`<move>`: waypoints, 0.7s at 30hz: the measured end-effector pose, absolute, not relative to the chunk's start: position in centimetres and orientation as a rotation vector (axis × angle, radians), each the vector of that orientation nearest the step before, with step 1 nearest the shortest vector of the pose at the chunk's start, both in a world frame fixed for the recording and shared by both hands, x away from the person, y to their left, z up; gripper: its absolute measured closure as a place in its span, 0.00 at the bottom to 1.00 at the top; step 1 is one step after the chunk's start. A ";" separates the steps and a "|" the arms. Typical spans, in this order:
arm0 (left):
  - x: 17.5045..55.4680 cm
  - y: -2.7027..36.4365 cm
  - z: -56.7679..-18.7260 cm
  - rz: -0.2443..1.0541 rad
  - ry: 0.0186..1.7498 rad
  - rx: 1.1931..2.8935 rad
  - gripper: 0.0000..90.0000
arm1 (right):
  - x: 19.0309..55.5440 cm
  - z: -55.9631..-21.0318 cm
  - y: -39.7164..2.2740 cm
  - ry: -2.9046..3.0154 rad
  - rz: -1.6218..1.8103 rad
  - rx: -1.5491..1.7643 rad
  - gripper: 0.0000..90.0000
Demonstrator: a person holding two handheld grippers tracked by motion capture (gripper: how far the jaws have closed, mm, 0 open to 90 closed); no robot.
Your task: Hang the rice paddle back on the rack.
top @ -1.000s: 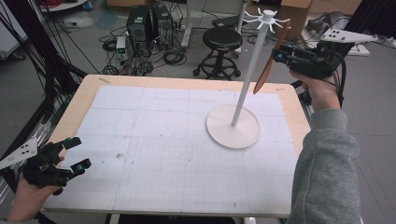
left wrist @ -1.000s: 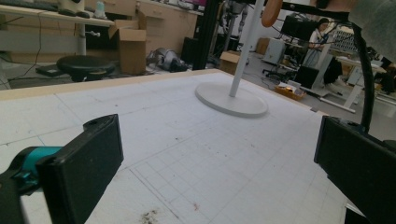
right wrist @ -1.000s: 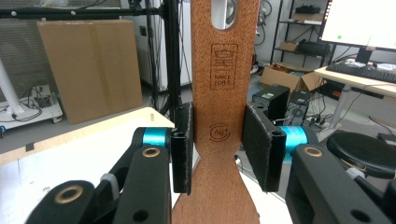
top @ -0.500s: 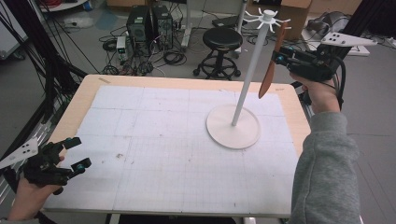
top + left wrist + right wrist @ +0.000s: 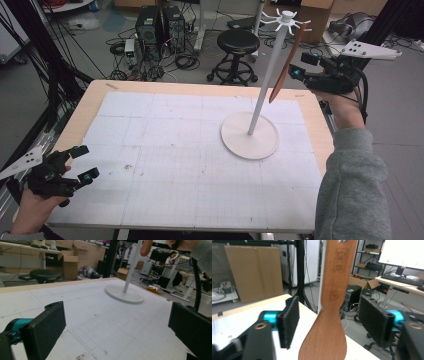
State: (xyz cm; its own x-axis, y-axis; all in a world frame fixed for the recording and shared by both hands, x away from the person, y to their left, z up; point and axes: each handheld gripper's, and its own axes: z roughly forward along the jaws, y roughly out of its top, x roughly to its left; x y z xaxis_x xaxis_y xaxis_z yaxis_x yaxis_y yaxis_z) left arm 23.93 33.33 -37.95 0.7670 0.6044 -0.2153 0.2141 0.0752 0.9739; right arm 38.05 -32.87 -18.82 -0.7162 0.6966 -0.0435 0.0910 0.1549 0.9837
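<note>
A wooden spatula (image 5: 329,315), reddish-brown with a smooth matt grain, hangs between the rough, black, foam-like pads (image 5: 291,320) of my right gripper (image 5: 306,71). The stand (image 5: 260,95) beside it looks like smooth white painted metal or plastic, matt on its round base. My left gripper (image 5: 75,167) is matt black plastic with teal accents. The table (image 5: 92,100) shows pale wood edging under a scuffed white gridded paper-like mat (image 5: 100,322).

Right claw (image 5: 300,67) has let go of spatula (image 5: 285,66).
</note>
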 end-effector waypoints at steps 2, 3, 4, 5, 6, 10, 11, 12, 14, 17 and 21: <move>24.2 33.2 -37.8 0.334 0.681 1.499 0.02 | 37.9 -19.1 -32.8 1.946 1.606 0.741 0.27; 24.3 33.1 -37.7 0.337 0.677 1.494 0.02 | 37.9 -19.3 -32.8 1.945 1.607 0.746 0.22; 24.5 33.0 -37.7 0.342 0.677 1.493 0.02 | 37.8 -19.5 -32.7 1.941 1.592 0.762 0.17; 24.6 33.0 -37.7 0.349 0.681 1.494 0.02 | 37.8 -19.7 -32.6 1.934 1.581 0.783 0.13; 24.7 32.9 -37.7 0.357 0.688 1.495 0.02 | 37.8 -20.0 -32.6 1.932 1.574 0.789 0.10; 25.2 32.7 -37.7 0.364 0.689 1.487 0.02 | 37.3 -20.7 -32.3 1.937 1.560 0.832 0.00; 25.3 32.7 -37.6 0.367 0.684 1.486 0.02 | 37.2 -20.9 -32.3 1.950 1.562 0.821 0.00; 25.4 32.6 -37.6 0.370 0.684 1.481 0.02 | 36.9 -21.0 -32.2 1.956 1.556 0.817 0.00; 25.5 32.5 -37.5 0.371 0.683 1.475 0.02 | 36.5 -21.4 -32.2 1.953 1.547 0.813 0.00; 25.8 32.4 -37.5 0.380 0.695 1.469 0.02 | 35.9 -22.0 -32.3 1.947 1.555 0.809 0.00; 26.3 31.9 -37.6 0.385 0.704 1.476 0.02 | 35.2 -23.0 -32.4 1.930 1.515 0.848 0.00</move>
